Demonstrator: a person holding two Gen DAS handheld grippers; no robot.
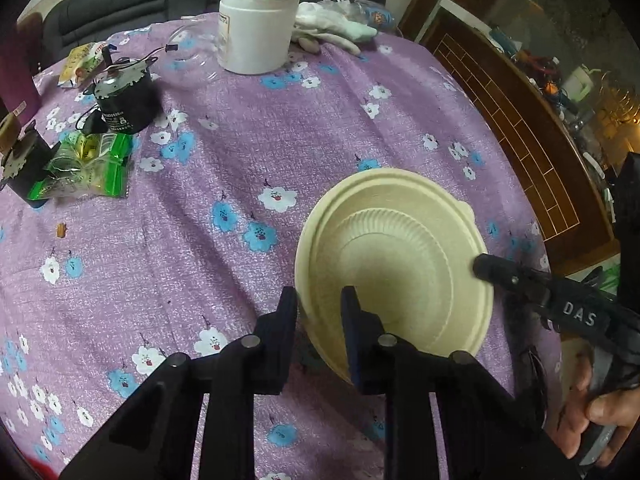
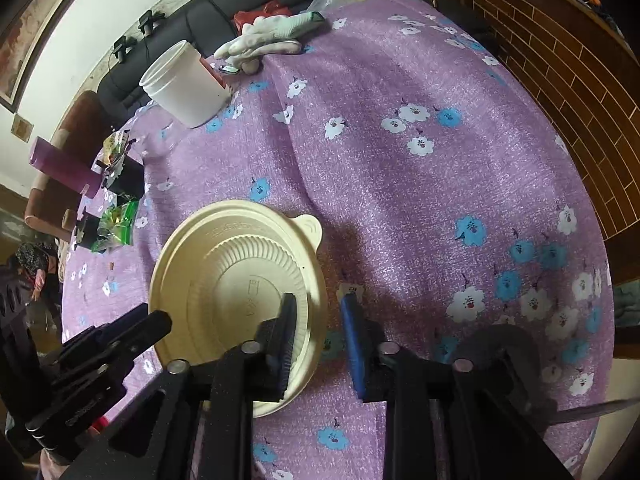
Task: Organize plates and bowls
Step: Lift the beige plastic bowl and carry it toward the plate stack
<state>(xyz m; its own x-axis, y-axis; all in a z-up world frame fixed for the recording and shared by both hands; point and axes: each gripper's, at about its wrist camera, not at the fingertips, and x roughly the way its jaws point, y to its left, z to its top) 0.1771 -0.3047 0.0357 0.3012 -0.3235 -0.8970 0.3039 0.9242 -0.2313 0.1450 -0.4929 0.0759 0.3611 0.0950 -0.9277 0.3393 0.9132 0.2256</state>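
A cream bowl [image 1: 380, 176] with a tab on its rim sits on the purple flowered tablecloth [image 1: 240, 152], and a ribbed cream plate [image 1: 400, 248] lies inside it. My left gripper [image 1: 319, 300] is shut on the bowl's near-left rim, one finger outside the wall and one inside. From the right, the right gripper [image 1: 486, 268] reaches onto the opposite rim. In the right wrist view the right gripper [image 2: 320, 306] is shut on the rim of the bowl [image 2: 192, 232], its left finger over the plate [image 2: 248, 264]. The left gripper [image 2: 156, 320] holds the far side.
A white jar [image 1: 258, 28], white gloves [image 1: 332, 26], a black motor [image 1: 124, 96] and a green packet [image 1: 92, 164] stand along the table's back and left. A brick-patterned wooden cabinet [image 1: 520, 128] borders the right edge. A hand [image 1: 596, 408] grips the right tool.
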